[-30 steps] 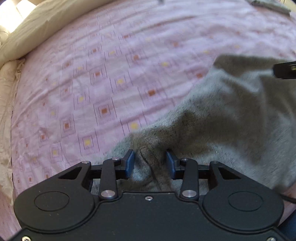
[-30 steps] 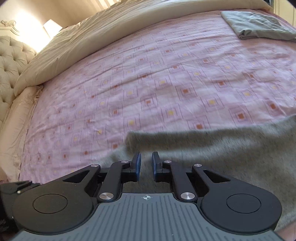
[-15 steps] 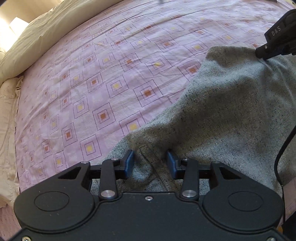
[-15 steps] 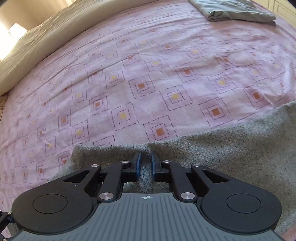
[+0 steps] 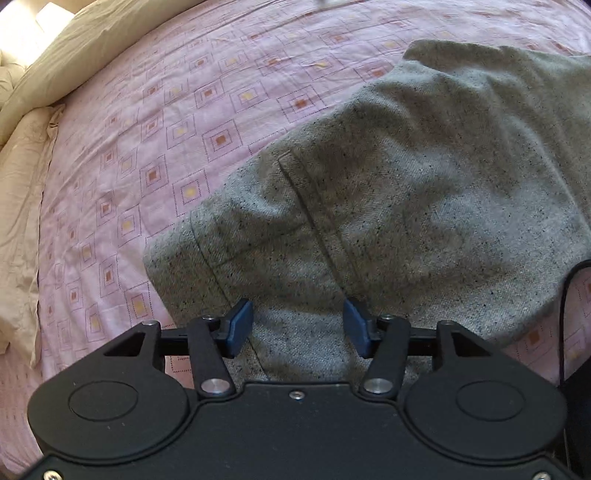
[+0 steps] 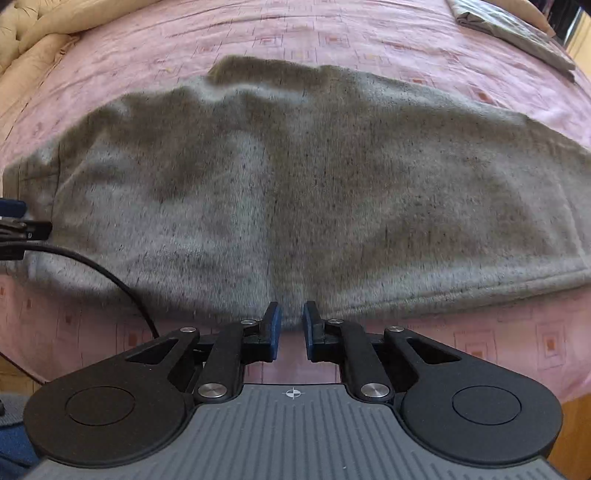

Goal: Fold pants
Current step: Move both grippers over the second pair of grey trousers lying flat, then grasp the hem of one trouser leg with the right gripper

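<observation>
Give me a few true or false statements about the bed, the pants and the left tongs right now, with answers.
1. The gray pants lie on a pink patterned sheet. True.
2. The left tongs are squeezed shut. False: they stand open and have just been opening; pants cloth lies between the pads, unpressed.
3. A folded gray cloth lies near the bed's far right corner in the right wrist view. True.
4. The pants are blue denim. False: they are speckled gray fabric.
</observation>
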A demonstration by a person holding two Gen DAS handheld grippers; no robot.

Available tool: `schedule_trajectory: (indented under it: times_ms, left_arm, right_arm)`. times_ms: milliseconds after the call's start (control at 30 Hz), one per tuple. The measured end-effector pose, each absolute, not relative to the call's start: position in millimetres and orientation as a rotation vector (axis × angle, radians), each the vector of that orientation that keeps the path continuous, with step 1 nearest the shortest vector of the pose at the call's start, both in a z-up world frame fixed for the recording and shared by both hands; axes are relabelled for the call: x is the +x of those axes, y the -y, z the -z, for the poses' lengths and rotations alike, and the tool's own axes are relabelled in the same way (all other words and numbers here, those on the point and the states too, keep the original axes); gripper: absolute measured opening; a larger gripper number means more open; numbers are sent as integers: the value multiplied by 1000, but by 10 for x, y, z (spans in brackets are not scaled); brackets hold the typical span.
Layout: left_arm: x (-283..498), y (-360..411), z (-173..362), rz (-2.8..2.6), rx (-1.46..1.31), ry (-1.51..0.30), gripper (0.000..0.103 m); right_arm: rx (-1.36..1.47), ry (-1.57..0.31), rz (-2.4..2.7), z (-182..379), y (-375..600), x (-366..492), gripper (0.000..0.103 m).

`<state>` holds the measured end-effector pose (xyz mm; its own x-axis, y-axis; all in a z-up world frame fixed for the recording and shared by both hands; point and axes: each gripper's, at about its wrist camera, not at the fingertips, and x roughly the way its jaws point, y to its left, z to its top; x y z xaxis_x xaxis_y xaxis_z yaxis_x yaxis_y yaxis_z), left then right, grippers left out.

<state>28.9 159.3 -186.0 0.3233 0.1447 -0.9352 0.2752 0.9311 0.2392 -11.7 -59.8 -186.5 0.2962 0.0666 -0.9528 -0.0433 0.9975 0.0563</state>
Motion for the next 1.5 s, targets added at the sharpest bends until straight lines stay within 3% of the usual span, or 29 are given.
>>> schedule_trajectory:
  times_ms: [333,600,633,733,1167,1200,1267,1300,1500]
  left_arm:
    - [305,-1455,1563,58,325,-1234,61]
    - [337,-800,1244,78,263,-1176,62]
    - [341,-685,1216,82,258,-1168,63]
    - [353,-296,1162,72,245,-1147,69]
    - [372,1542,1248,71,231,-1205,71]
    - [376,1639,1249,74,240,-1210,71]
    - [384,1796,1237,79,253,-1214,71]
    - [385,1847,1227,79,256,-1212,71]
    - [451,2107,1224,59,273,-1227,71]
  right_arm:
    - [242,-1037,154,1202,1363,-498,13]
    - [342,-861,377,1001,2641,-765,14]
    - [353,-857,389,1006,2811,-766,16]
    - [383,-841,413,1056,3358,-734,33]
    - [611,-879,411,1433,5303,-385,37]
    - [648,-889,400,1475,5402,-348,39]
    - [709,-917,379,1561,5532,-288,54]
    - [734,-932,369,1608,5583,-263,56]
    - [818,-992,358,1843,5790,-149,57]
